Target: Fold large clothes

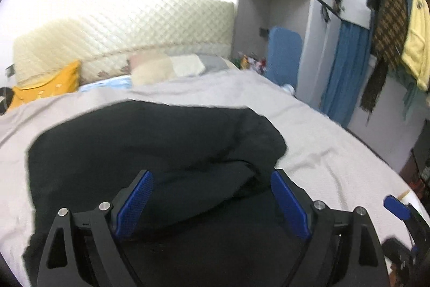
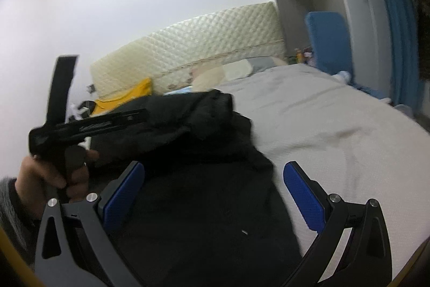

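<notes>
both sets of jaws stand wide open, holding nothing. the left gripper point(image 1: 212, 202) hangs low over the black garment point(image 1: 139, 141), a thick rolled fold of it lying straight ahead between the blue pads point(image 1: 135, 206). the right gripper point(image 2: 215, 195) is over the garment's right border, its left pad above black cloth and its right pad above bare grey bedspread point(image 2: 336, 120). the garment lies on the near half of the bed, bunched rather than flat, its length seeming to run toward the headboard point(image 1: 129, 28). judged from this, the left gripper is nearer the fold, the right nearer the free edge.
</notes>
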Tool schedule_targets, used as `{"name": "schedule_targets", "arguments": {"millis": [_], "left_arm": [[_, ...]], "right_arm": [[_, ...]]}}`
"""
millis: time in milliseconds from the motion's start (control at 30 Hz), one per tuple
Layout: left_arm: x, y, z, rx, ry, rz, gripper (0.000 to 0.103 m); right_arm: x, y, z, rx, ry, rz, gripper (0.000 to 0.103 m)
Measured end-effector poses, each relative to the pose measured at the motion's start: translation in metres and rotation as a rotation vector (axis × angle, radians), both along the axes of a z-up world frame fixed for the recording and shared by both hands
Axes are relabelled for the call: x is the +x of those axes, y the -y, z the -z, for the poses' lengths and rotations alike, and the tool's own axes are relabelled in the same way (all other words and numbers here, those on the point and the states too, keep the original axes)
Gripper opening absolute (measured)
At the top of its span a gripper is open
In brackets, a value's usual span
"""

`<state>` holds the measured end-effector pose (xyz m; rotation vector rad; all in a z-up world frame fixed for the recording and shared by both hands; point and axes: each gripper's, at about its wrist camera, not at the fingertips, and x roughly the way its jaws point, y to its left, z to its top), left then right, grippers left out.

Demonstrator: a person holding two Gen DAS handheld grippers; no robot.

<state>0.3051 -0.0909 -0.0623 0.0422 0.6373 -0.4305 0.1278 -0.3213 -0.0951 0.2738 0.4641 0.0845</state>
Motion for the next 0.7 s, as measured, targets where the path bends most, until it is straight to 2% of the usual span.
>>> {"name": "schedule_targets", "arguments": {"millis": [133,233,267,300,367,500,600,700], "left_arm": [[0.013,-0.038,-0.017,0.006,0.018,-0.091,0.089],[0.033,-0.067,-0.016,0.025,0.018,-0.152,0.089],[0.041,-0.076,-0.013,0.026,0.015,-0.169,0.089],[0.05,-0.085,-0.008,0.031,0.011,-0.192,0.089],[0.065,-0.097,0.003,0.029,-0.002,-0.217,0.089],[0.102,-0.107,0.037,0.047,-0.046,-0.236,0.089],[0.113,-0.109,0.053,0.053,-0.034,-0.23,0.091],[0.126,-0.108,0.065,0.065,-0.03,-0.232,0.091]], "right_arm": [[0.044,-0.01,-0.024,-0.03,0.033,-0.015,0.103],[0.091,-0.024,-0.032,-0.042,0.027,-0.062,0.102],[0.108,-0.029,-0.031,-0.052,0.017,-0.081,0.098],[0.128,-0.035,-0.028,-0.059,-0.003,-0.099,0.092],[0.159,-0.042,-0.019,-0.062,-0.042,-0.119,0.087],[0.219,-0.056,0.012,-0.11,-0.117,-0.131,0.086],[0.247,-0.06,0.035,-0.136,-0.164,-0.131,0.086],[0.264,-0.064,0.054,-0.156,-0.165,-0.133,0.087]]}}
